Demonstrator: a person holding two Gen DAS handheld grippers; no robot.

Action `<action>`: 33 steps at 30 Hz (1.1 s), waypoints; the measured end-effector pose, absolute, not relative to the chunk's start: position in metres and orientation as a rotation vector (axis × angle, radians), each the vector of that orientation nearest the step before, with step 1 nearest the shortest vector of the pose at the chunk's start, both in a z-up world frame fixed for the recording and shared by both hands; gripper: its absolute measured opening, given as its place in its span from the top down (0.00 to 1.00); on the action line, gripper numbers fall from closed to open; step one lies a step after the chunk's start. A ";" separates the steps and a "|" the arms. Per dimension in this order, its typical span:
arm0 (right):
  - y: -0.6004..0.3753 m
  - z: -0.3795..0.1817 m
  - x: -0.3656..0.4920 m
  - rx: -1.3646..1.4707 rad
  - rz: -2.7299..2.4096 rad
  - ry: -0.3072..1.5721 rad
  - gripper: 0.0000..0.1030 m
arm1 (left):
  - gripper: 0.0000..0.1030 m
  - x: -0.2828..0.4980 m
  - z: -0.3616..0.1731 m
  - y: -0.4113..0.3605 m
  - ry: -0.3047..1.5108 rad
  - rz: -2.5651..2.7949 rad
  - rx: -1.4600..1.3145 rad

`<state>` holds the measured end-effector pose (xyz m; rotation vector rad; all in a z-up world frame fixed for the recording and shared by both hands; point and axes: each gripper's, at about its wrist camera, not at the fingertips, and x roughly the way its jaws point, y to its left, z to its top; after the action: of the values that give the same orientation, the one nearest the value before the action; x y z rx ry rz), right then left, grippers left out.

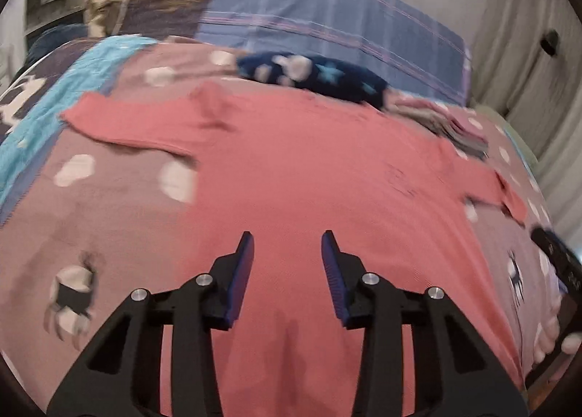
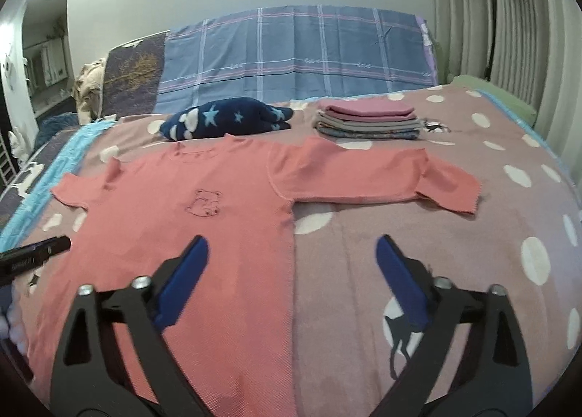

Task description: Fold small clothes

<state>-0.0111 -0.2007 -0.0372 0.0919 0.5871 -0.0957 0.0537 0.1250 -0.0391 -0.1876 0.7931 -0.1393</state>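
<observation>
Both grippers sit over the near part of the bed with nothing between their pads. My left gripper [image 1: 287, 238] has its jaws partly apart above the pink shirt [image 2: 203, 220], over its lower body, and I cannot tell whether the tips touch the cloth, since that view is smeared. My right gripper [image 2: 293, 246] stands wide open, straddling the shirt's right side seam, one pad over the pink cloth and one over the spotted blanket [image 2: 473, 235]; I judge that is a ready stance for pinching the edge. The shirt lies flat, face up, with a small bear outline on the chest, collar at the far end, both sleeves spread out left and right, so no fold is made yet. Beyond it on the far right sits a stack of folded clothes [image 2: 367, 120], likely the finished pile, with a dark blue starred garment [image 2: 225, 120] bunched to its left, probably waiting its turn.
</observation>
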 end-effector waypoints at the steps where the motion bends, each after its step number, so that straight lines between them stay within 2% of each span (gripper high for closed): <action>1: -0.201 -0.038 -0.010 0.089 -0.096 0.591 0.14 | 0.61 0.060 -0.038 0.145 0.767 -0.118 -0.232; 5: -0.205 -0.044 -0.005 0.072 -0.108 0.610 0.14 | 0.60 0.097 -0.044 0.227 0.755 -0.015 -0.416; 10: -0.214 -0.054 0.002 0.088 -0.151 0.653 0.14 | 0.60 0.161 -0.077 0.317 0.810 0.112 -0.645; 17: -0.217 -0.060 0.015 0.059 -0.194 0.688 0.14 | 0.60 0.226 -0.118 0.378 0.842 0.272 -0.798; 25: -0.215 -0.067 0.039 0.043 -0.227 0.720 0.13 | 0.61 0.258 -0.129 0.421 0.737 0.351 -0.896; 26: -0.214 -0.068 0.040 0.042 -0.224 0.722 0.13 | 0.63 0.261 -0.128 0.424 0.722 0.359 -0.892; 28: -0.210 -0.070 0.044 0.035 -0.212 0.725 0.13 | 0.83 0.265 -0.126 0.427 0.714 0.364 -0.868; 29: -0.208 -0.070 0.045 0.031 -0.206 0.726 0.13 | 0.98 0.266 -0.124 0.427 0.716 0.370 -0.846; 33: -0.204 -0.075 0.050 0.017 -0.193 0.731 0.13 | 0.99 0.262 -0.073 0.382 0.616 0.291 -0.613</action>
<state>0.0500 -0.2037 -0.0746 0.0166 0.7309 -0.1932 0.2618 0.3818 -0.0730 -0.6130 0.6162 0.2907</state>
